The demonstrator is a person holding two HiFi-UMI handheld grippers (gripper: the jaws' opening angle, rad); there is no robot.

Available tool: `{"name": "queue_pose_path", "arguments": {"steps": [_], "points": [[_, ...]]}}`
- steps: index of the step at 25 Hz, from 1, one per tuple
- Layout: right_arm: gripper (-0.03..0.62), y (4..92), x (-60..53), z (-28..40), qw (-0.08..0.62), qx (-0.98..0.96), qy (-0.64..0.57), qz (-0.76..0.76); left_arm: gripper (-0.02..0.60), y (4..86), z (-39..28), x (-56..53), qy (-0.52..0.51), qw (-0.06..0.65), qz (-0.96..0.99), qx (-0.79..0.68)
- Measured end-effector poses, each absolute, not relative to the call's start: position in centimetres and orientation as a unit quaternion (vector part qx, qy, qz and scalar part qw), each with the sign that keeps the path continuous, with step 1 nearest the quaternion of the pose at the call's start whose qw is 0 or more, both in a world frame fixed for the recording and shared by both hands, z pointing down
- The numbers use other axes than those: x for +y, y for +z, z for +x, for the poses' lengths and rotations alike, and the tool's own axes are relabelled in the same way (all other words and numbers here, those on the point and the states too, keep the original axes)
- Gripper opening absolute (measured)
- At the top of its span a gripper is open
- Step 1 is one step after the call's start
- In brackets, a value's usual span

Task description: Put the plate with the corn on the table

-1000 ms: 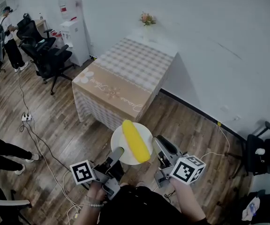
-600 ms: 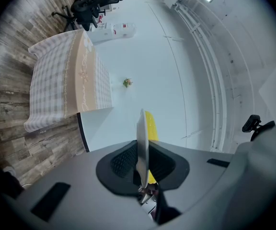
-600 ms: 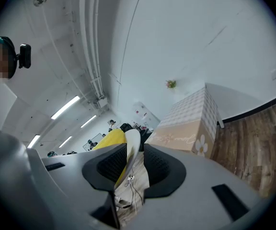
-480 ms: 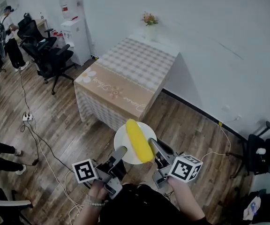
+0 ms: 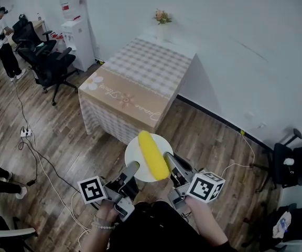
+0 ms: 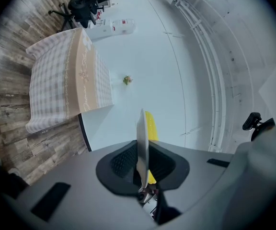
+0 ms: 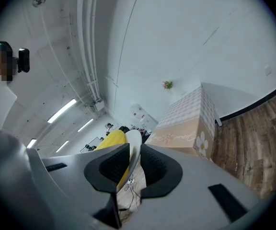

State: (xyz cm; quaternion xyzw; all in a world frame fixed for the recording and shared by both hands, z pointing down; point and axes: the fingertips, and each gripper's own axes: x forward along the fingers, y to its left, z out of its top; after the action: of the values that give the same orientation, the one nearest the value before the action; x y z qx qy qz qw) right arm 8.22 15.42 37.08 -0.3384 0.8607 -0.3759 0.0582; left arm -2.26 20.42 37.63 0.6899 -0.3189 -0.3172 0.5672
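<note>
A white plate (image 5: 139, 155) with a yellow corn cob (image 5: 152, 154) lying on it is held in the air above the wooden floor, short of the table (image 5: 140, 80) with the checked cloth. My left gripper (image 5: 132, 168) is shut on the plate's near left rim; in the left gripper view the plate (image 6: 141, 133) stands edge-on between the pads, with the corn (image 6: 150, 123) behind it. My right gripper (image 5: 168, 158) has the right rim (image 7: 134, 145) between its jaws, which are closing. A gap still shows beside one pad.
A small vase of flowers (image 5: 163, 18) stands at the table's far edge by the wall. A water dispenser (image 5: 76, 28), office chairs (image 5: 49, 62) and a person (image 5: 1, 38) are at the back left. Cables and a power strip (image 5: 25, 133) lie on the floor. Another black chair (image 5: 290, 164) is at the right.
My right gripper has come in from the right onto the plate's rim and its jaws have narrowed around it. The plate and corn stay held by the left gripper.
</note>
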Motion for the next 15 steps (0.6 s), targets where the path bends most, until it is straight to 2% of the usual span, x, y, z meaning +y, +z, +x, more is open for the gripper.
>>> {"name": "queue_pose_path", "arguments": {"steps": [15], "points": [[0.098,36.85,15.33,7.69,0.066,0.859,-0.372,-0.345,0.044,37.40,-2.89,20.23,-0.314,0.564,0.695,-0.317]]}}
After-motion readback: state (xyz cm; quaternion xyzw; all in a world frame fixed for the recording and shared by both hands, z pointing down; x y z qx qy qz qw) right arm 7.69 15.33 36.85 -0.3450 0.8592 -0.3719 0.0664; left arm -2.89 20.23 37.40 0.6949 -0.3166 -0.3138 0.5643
